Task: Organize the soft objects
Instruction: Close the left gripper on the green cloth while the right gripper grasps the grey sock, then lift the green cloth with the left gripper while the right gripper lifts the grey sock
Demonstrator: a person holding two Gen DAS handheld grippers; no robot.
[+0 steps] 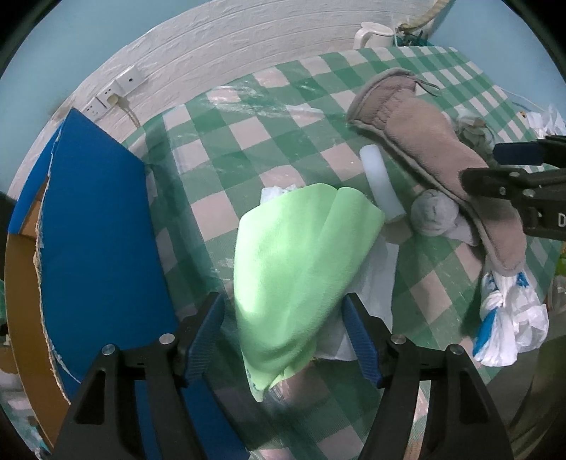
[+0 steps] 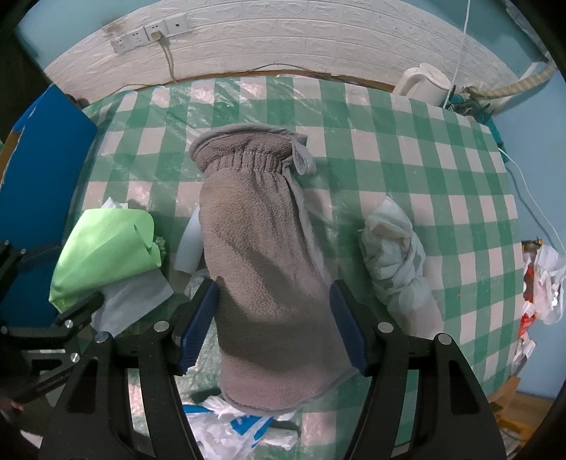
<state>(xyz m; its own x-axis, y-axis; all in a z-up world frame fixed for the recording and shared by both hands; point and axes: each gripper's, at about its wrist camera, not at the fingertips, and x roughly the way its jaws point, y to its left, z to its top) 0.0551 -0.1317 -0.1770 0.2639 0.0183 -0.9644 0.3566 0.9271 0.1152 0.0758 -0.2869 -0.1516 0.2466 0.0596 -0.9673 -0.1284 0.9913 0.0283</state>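
A light green cloth (image 1: 297,269) lies bunched on the green-checked table (image 1: 226,152), between the open fingers of my left gripper (image 1: 283,336); it also shows in the right wrist view (image 2: 106,247). A grey fleece mitt (image 2: 261,269) lies lengthwise between the open fingers of my right gripper (image 2: 274,322); the mitt shows in the left wrist view (image 1: 435,155) too. A white foam tube (image 1: 382,184) and a rolled grey sock (image 1: 435,212) lie between cloth and mitt. White paper (image 1: 375,279) lies under the green cloth.
A blue-lined cardboard box (image 1: 99,226) stands at the table's left. A knotted white-and-blue plastic bag (image 1: 509,318) lies near the front edge. A crumpled white bundle (image 2: 396,254) lies right of the mitt. A white kettle (image 2: 424,85) stands at the back right. Wall sockets (image 2: 152,32) behind.
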